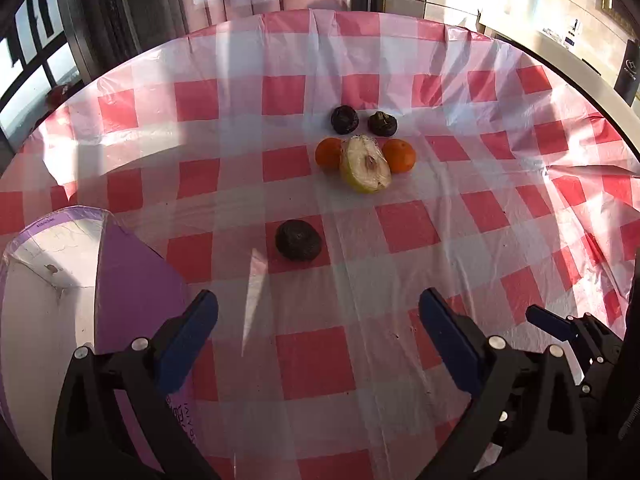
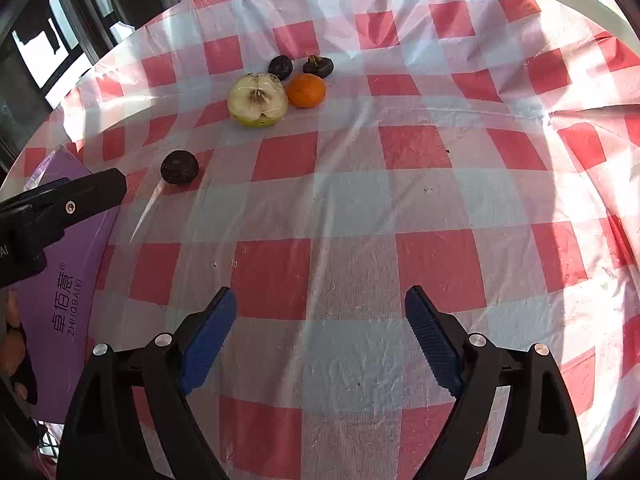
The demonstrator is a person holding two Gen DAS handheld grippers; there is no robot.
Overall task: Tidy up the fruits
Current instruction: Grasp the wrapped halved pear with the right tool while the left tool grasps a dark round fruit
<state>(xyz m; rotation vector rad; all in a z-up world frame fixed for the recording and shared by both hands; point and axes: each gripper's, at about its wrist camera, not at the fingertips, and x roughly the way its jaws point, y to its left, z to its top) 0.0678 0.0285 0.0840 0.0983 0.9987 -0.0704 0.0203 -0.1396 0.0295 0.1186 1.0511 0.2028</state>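
Left gripper point(image 1: 318, 312): jaws wide, empty, aimed for the dark wrinkled round fruit point(image 1: 298, 239) just ahead. Right gripper point(image 2: 320, 308): wide, empty. Purple cardboard box point(image 1: 132, 276): left, receiving.

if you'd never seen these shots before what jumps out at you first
The red-and-white checked tablecloth fills both views. Near its far middle sits a small cluster: a halved apple with its cut face showing, an orange on each side of it and two dark fruits behind, with a third dark fruit alone, nearer. A purple box stands at the left, by the open left claw.
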